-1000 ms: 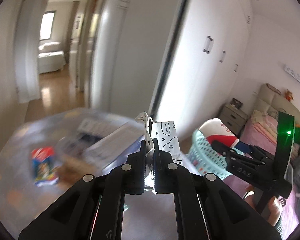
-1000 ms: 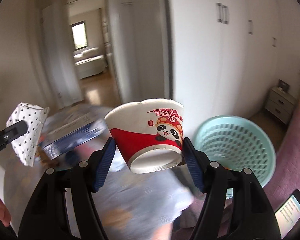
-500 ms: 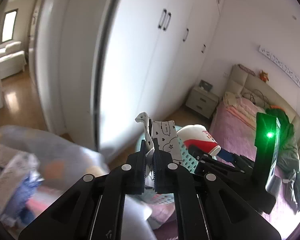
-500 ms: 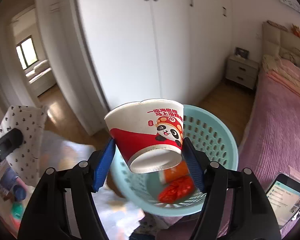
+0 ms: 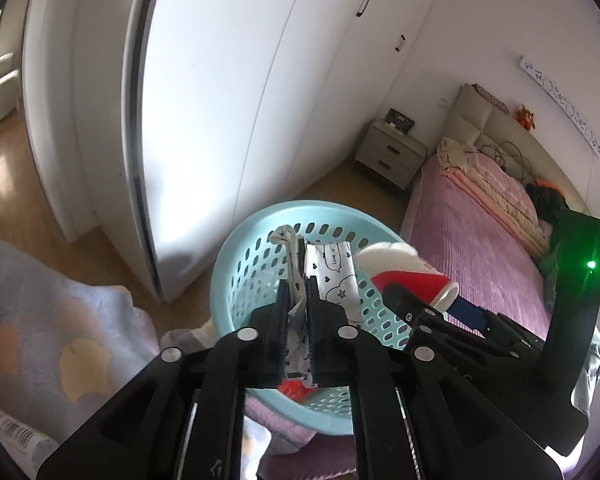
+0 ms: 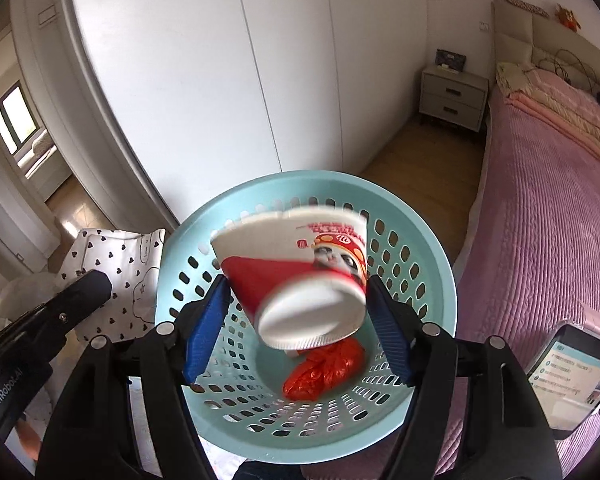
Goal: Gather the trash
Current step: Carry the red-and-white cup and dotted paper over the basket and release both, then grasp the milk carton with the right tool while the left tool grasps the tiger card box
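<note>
Basket (image 6: pixel 440 280) turquoise, red crumpled bag (image 6: pixel 324 368) inside, paper cup (image 6: pixel 296 276) above

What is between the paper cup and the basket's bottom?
A crumpled red bag on the basket floor, shown in the right wrist view.
</note>
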A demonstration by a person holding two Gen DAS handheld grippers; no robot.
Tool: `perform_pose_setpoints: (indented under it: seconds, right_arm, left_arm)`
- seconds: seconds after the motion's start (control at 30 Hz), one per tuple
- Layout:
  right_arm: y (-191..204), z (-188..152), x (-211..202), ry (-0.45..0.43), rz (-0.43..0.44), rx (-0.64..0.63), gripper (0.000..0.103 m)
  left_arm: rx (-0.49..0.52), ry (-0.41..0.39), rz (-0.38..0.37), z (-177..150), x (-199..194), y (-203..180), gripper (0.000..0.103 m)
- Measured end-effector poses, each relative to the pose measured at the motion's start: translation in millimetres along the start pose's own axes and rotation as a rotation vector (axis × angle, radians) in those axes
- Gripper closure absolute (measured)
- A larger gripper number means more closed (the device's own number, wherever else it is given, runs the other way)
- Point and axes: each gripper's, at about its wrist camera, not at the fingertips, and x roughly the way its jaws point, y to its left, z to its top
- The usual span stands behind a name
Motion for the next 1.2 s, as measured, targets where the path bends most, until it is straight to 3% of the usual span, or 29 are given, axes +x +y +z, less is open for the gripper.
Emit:
perform_pose_setpoints:
  seconds: [0.13, 0.2, 0.37, 0.63, 0.77, 0.97, 1.1, 1.17, 1.2]
  right_arm:
    - [-6.0, 4.3, -0.3, -0.004, 0.002, 0.011, 0.037]
    - [-4.5, 3.6, -5.4, -0.018, 0.000, 0.001, 0.037]
    - [10.6, -0.1, -25.6, -0.053, 0.019, -0.035, 0.037]
    - [54.8, -8.7, -74.1, -0.133, 0.078, -0.101, 0.037]
    - [87.8, -17.0, -99.7, -0.169, 0.131, -0.157, 0.037]
    - [143.7, -35.0, -123.2, -0.193, 0.233, -0.262, 0.037]
    - [178.6, -52.0, -126.0, -0.187, 0.307, -0.329, 0.037]
    - [195.2, -61.2, -121.7, -0.181, 0.369, -0.363, 0.037]
    - [202.5, -65.2, -119.4, -0.177, 0.405, -0.381, 0.036]
  left_arm:
    - [0.028, -0.004, -0.015, -5.4, -5.5, -7.4, 0.078]
    - [0.048, -0.022, 0.004, -8.3, -13.3, -10.0, 0.063]
    - [0.047, -0.072, 0.016, -13.0, -46.1, -6.9, 0.063]
    - [0.023, -0.215, 0.058, -19.2, -136.2, 11.8, 0.063]
    - [-0.053, -0.272, 0.012, -30.5, -186.2, 37.5, 0.062]
    - [-0.127, -0.350, 0.167, -57.4, -259.7, 82.5, 0.052]
    - [-0.213, -0.363, 0.333, -80.4, -300.1, 126.0, 0.038]
    - [-0.253, -0.373, 0.341, -88.0, -314.0, 144.1, 0.026]
    - [-0.273, -0.395, 0.306, -96.1, -325.5, 157.8, 0.020]
